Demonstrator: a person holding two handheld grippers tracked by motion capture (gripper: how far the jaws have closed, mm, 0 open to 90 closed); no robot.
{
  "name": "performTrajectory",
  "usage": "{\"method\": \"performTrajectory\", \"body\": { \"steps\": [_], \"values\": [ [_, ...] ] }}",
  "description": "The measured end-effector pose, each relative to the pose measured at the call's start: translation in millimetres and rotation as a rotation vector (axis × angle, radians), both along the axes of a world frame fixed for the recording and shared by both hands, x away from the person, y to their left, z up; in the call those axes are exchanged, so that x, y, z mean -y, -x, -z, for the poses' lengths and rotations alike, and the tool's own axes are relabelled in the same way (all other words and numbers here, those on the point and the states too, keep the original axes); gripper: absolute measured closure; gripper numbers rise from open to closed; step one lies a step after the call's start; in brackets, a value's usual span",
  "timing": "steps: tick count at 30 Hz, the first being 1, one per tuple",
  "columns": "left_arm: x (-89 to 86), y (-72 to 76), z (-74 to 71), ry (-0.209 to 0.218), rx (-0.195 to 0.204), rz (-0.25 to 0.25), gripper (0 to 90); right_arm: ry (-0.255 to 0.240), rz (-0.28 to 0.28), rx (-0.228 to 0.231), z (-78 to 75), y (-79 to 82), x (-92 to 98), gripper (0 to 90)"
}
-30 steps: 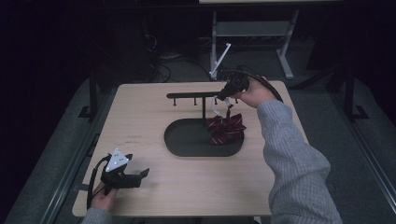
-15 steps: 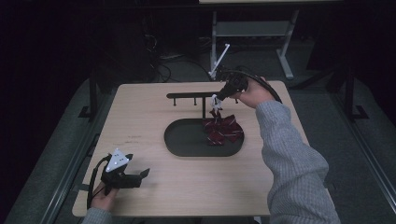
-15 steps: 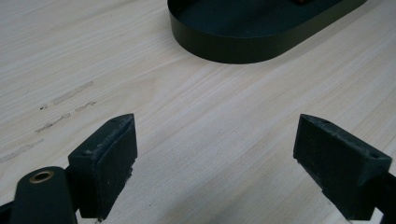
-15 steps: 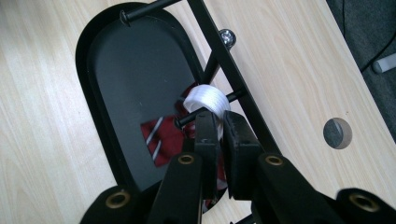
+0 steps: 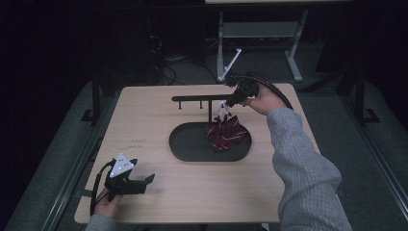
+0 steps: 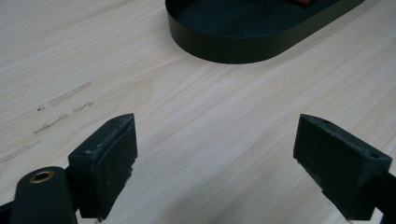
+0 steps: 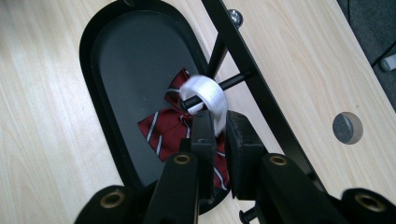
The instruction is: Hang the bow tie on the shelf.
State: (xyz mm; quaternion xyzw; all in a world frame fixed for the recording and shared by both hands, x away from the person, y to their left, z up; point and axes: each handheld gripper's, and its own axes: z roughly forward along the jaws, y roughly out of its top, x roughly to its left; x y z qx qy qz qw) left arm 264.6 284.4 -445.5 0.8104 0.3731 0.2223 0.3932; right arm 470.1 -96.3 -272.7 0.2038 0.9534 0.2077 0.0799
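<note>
- Dark flooring surrounds a pale wooden desk [image 5: 159, 192] that carries a black oval tray [image 5: 192, 144] with a black peg rack [image 5: 197, 98] rising behind it.
- A red striped bow tie [image 7: 163, 128] hangs over the tray, its white strap loop [image 7: 208, 93] hooked on a rack peg.
- Right gripper [image 7: 215, 128]: the fingers have just been opening, narrowly apart, with the strap between them.
- Left gripper [image 6: 215, 158] rests low at the desk's near left corner, fingers wide apart, holding nothing.
</note>
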Motion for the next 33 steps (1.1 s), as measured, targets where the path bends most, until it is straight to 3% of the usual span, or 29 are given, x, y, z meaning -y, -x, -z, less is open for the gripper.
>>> {"method": "performTrajectory", "body": {
  "steps": [33],
  "values": [
    [0.5, 1.1, -0.1, 0.003, 0.002, -0.002, 13.3, -0.019, -0.042, -0.044, 8.8, 17.9, 7.7, 73.4]
  ]
}}
